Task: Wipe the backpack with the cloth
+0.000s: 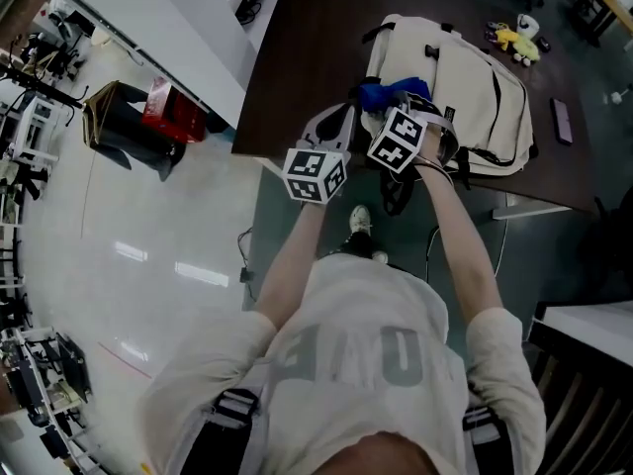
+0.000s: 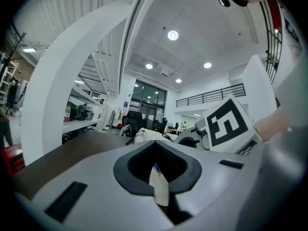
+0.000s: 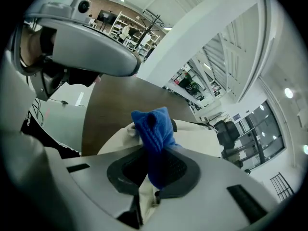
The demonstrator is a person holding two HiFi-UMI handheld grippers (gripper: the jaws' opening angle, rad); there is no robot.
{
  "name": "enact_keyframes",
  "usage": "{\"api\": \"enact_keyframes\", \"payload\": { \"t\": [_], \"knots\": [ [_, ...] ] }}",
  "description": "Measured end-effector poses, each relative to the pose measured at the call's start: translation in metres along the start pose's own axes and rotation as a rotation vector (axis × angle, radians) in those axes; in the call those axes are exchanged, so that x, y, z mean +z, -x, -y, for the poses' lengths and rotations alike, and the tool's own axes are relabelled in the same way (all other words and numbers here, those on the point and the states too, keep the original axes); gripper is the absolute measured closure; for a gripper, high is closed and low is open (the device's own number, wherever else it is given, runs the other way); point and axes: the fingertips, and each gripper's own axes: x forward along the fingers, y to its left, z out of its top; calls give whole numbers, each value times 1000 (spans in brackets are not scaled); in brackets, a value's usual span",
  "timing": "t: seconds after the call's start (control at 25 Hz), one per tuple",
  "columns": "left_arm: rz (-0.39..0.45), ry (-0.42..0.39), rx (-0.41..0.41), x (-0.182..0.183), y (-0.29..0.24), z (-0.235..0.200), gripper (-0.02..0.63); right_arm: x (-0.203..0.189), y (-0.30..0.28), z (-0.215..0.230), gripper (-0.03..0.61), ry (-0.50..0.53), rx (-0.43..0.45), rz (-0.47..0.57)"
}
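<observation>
A cream backpack [image 1: 465,82] lies flat on the dark brown table [image 1: 307,38]; it also shows pale past the jaws in the right gripper view [image 3: 204,141] and far off in the left gripper view [image 2: 147,135]. My right gripper [image 1: 389,102] is over the backpack's near left corner, shut on a blue cloth [image 1: 394,91]. The cloth [image 3: 154,131] sticks up bunched from those jaws [image 3: 156,165]. My left gripper [image 1: 334,127] hovers just left of it by the table's near edge, shut [image 2: 157,171], with nothing seen held.
A yellow toy [image 1: 517,43] and a dark flat device [image 1: 562,120] lie on the table right of the backpack. On the floor to the left stand a dark bag [image 1: 124,127] and a red box [image 1: 174,113] beside a long white counter [image 1: 148,28].
</observation>
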Motion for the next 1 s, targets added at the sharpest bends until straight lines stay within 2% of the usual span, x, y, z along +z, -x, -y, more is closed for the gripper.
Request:
{"api": "enact_keyframes", "payload": {
  "t": [0.36,0.64,0.76,0.88,1.0],
  "knots": [
    [-8,-16,10,-8,22,9,610,-6,10,-45,537,-19,29,5],
    [21,4,-3,-3,2,16,611,-3,18,-58,537,-35,112,45],
    [51,3,-11,9,-18,14,611,6,29,-25,537,-89,112,125],
    [87,6,-28,25,-44,15,611,12,44,49,537,-122,3,196],
    [113,-18,-60,36,-76,23,610,2,50,134,537,-149,-97,215]
  ]
}}
